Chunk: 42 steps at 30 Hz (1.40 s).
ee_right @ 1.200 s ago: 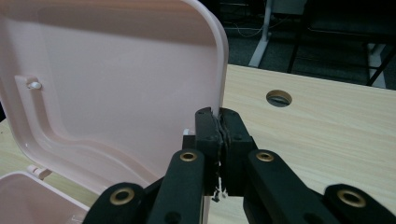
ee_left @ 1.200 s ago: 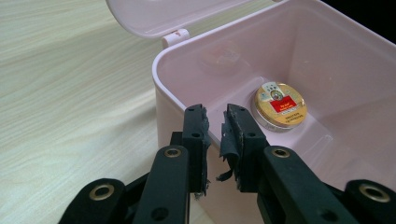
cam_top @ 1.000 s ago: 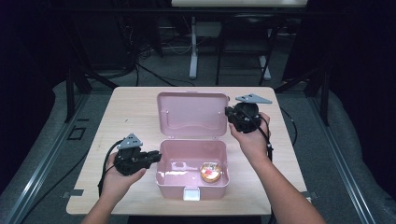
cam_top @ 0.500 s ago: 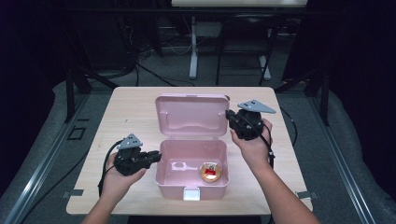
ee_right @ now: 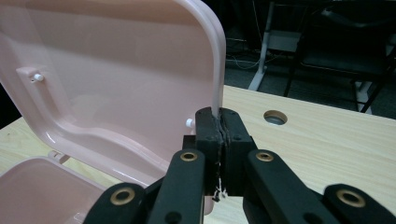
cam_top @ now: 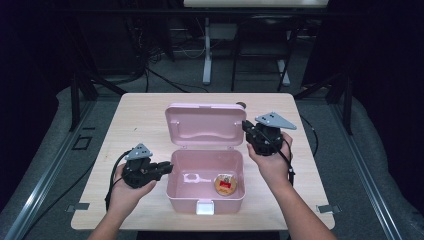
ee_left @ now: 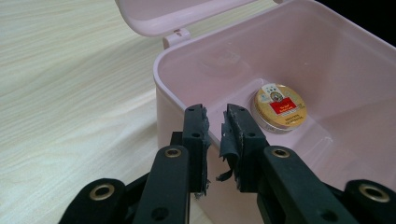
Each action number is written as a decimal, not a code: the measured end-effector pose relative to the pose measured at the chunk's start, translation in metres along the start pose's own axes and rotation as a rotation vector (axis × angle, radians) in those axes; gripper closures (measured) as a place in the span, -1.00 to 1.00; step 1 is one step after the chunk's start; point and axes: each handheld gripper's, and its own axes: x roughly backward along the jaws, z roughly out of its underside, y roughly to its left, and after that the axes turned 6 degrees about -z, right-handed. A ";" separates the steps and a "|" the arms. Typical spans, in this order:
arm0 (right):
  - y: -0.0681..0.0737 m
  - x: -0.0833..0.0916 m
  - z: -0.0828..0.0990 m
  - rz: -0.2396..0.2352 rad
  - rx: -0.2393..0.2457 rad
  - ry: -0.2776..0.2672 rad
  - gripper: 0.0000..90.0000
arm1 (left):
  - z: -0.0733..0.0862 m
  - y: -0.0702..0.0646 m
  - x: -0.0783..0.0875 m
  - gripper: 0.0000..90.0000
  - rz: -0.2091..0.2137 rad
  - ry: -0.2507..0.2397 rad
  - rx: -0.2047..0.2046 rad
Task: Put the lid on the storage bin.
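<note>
Right gripper (ee_right: 220, 126): jaws pressed together on right edge of lid (ee_right: 116, 74), thin rim pinched between pads. Lid raised, near upright, inner face toward person. Right hand (cam_top: 272, 162) behind gripper, beside box's right rear corner.

Left gripper (ee_left: 215, 128): jaws slightly parted, narrow gap, nothing between them; tips at left wall of pink box (ee_left: 327, 60), whether touching cannot tell. Left hand (cam_top: 127, 192) on table (cam_top: 140, 115) left of box.

Round gold tin (cam_top: 226, 183), red label, lies flat on box floor, right half. Round hole (ee_right: 275, 117) in tabletop beyond lid.
</note>
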 end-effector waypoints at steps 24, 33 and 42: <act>0.003 0.015 0.012 -0.032 -0.019 -0.040 0.90 | -0.001 0.000 0.000 0.72 -0.007 0.002 0.001; 0.007 0.018 0.017 -0.022 -0.016 -0.066 0.90 | -0.003 -0.001 0.001 0.69 -0.005 -0.003 0.000; 0.007 0.022 0.020 -0.034 -0.019 -0.073 0.89 | -0.004 -0.001 0.005 0.65 -0.012 -0.018 0.004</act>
